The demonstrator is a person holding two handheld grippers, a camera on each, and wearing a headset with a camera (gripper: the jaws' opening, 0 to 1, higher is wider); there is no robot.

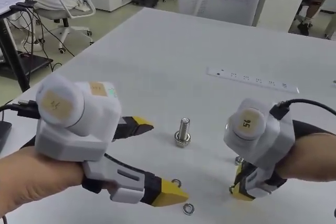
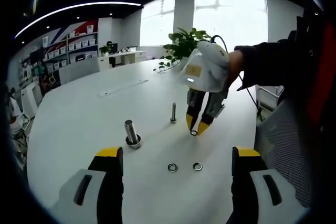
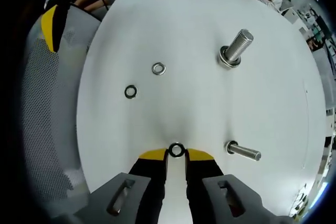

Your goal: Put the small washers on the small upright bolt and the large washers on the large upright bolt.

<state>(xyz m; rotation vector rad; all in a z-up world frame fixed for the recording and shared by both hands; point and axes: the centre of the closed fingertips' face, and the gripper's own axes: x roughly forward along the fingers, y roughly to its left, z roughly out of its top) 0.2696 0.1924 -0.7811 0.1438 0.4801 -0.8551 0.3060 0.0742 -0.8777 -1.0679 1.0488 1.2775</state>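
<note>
A: Right tool [image 3: 176, 154]?
B: Clenched on a washer [image 3: 176, 150], pinched across its rim at the very tips. It's roughly level and low at the bench [image 3: 157, 19]; can't tell if it touches. The small bolt [image 3: 242, 151] stands just beside it.

A: Left tool [image 2: 176, 153]?
B: Released, jaws wide apart, holding nothing. It hovers back from the work. Two loose washers [image 2: 172, 167] lie on the bench in front of it.

A: Large bolt [image 3: 236, 48]?
B: Upright, well apart from the held washer. There's a ring [image 3: 226, 59] round its base. Looks like a washer on it, not certain.

A: Is the held one small or large?
B: Can't tell by eye. It's close to the small bolt, so probably small.

A: Handling?
B: I'd judge it a thin metal ring: light, stiff, slick. The bite is on the rim alone, so it may pivot or squirt out if it knocks the thread. The rim hold suits the job, since it leaves the hole free. Hold it level, hole over the bolt tip, then open and let it drop.

A: The loose ones?
B: They lie flat, with nothing to get under. Take each across its outer edge, tips down against the bench.
</note>
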